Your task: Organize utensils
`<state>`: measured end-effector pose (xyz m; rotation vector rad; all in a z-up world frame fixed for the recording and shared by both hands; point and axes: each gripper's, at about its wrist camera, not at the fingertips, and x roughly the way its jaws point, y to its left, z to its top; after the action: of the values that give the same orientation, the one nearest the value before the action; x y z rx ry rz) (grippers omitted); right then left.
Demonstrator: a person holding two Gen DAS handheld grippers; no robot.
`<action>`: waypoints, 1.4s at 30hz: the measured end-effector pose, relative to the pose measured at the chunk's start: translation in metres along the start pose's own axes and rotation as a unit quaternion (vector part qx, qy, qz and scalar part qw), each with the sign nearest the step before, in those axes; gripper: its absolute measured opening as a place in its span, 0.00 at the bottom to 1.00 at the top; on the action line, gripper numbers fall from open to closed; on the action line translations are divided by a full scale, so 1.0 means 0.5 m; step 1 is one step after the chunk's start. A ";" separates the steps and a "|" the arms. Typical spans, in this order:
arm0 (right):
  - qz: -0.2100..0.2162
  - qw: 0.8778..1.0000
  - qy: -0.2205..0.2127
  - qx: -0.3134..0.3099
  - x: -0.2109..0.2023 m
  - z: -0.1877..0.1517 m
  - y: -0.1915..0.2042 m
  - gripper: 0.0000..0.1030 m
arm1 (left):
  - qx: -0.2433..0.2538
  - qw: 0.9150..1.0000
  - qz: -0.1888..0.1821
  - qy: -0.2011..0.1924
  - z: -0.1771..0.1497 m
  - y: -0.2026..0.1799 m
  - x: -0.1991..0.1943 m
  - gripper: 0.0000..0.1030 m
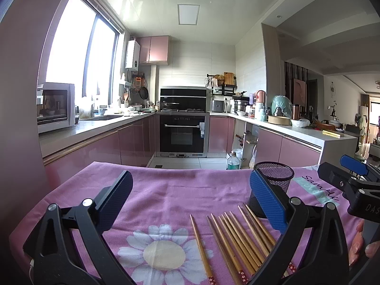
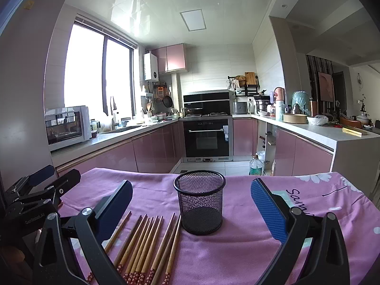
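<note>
Several wooden chopsticks (image 1: 237, 244) with red patterned ends lie side by side on a pink flowered cloth (image 1: 166, 190). They also show in the right wrist view (image 2: 144, 244). A black mesh cup (image 2: 199, 204) stands upright and empty just right of them; in the left wrist view the mesh cup (image 1: 276, 178) is partly hidden behind my left finger. My left gripper (image 1: 190, 201) is open and empty above the cloth, left of the cup. My right gripper (image 2: 192, 204) is open and empty, the cup between its fingers' line of sight. Each gripper shows at the other's frame edge.
The cloth-covered table ends at its far edge (image 2: 213, 174), with tiled kitchen floor beyond. Pink cabinets and counters run left and right, an oven (image 2: 206, 137) at the back. A plastic bottle (image 2: 255, 165) stands on the floor.
</note>
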<state>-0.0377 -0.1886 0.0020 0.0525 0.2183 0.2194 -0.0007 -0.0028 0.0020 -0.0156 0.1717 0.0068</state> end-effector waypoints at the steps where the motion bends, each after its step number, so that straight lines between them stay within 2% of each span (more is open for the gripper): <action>1: 0.004 1.000 0.006 0.002 0.004 0.000 -0.003 0.94 | 0.001 1.000 0.000 0.003 -0.002 0.001 0.001 0.94; 6: 0.024 0.999 0.042 0.002 0.024 -0.014 -0.003 0.94 | 0.005 0.999 -0.012 0.033 -0.011 0.006 0.019 0.94; 8: 0.032 0.997 0.064 -0.002 0.037 -0.022 -0.001 0.94 | 0.013 0.998 -0.026 0.062 -0.016 0.006 0.032 0.94; 12: 0.053 0.986 0.156 -0.026 0.091 -0.056 0.012 0.93 | 0.027 0.991 -0.043 0.126 -0.042 0.004 0.068 0.94; 16: 0.060 0.973 0.221 -0.040 0.132 -0.089 0.021 0.75 | 0.029 0.982 -0.063 0.174 -0.068 0.008 0.100 0.88; 19: 0.068 0.963 0.258 -0.034 0.161 -0.107 0.020 0.63 | 0.033 0.973 -0.077 0.215 -0.087 0.011 0.126 0.77; 28: 0.078 0.944 0.320 -0.028 0.213 -0.128 0.018 0.31 | 0.047 0.949 -0.099 0.297 -0.138 -0.002 0.191 0.56; 32: 0.072 0.940 0.332 -0.035 0.235 -0.129 0.021 0.24 | 0.050 0.935 -0.108 0.334 -0.152 -0.011 0.220 0.43; 37: 0.067 0.937 0.341 -0.045 0.259 -0.130 0.036 0.20 | 0.051 0.929 -0.110 0.349 -0.156 -0.016 0.242 0.38; 40: 0.076 0.935 0.343 -0.035 0.270 -0.128 0.036 0.09 | 0.049 0.929 -0.106 0.351 -0.154 -0.018 0.250 0.28; 42: 0.080 0.935 0.344 -0.025 0.272 -0.125 0.031 0.06 | 0.041 0.930 -0.104 0.350 -0.152 -0.015 0.248 0.14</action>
<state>0.0749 -0.1418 -0.0863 -0.0599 0.9109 0.4013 0.1084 -0.0108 -0.0937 0.0495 0.8869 -0.2211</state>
